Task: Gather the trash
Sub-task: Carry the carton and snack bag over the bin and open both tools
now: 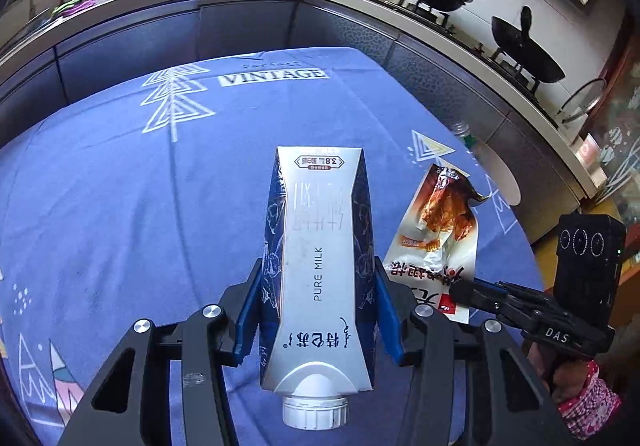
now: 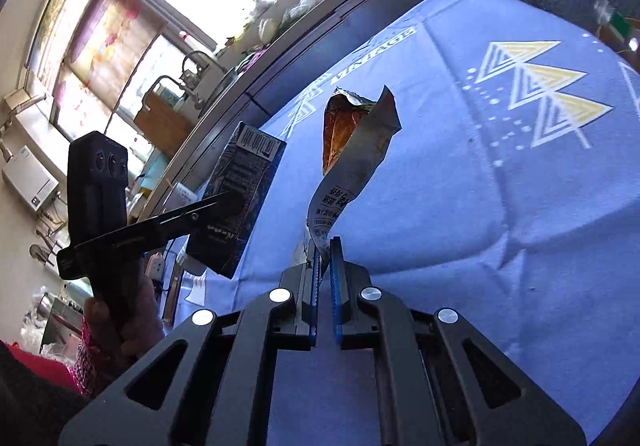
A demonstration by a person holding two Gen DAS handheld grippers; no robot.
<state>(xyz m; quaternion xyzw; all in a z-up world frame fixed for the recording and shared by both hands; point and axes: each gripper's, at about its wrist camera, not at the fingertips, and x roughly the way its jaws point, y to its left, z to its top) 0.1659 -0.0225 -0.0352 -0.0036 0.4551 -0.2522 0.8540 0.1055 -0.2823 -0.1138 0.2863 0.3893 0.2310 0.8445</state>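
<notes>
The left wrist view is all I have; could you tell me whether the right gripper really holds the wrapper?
Observer: Yes, the right gripper is shut on the wrapper's bottom edge.
Operator: Is the wrapper lying on the table?
Observer: No, it stands up from the jaws, clear of the tablecloth.
Operator: Is its top sealed?
Observer: No, it is torn open, with an orange inside.
Operator: Anything on the carton's back?
Observer: The carton's dark end bears a barcode.

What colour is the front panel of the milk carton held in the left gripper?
Silver-white, flanked by dark blue illustrated sides, on the milk carton; clearest in the left wrist view.
</notes>
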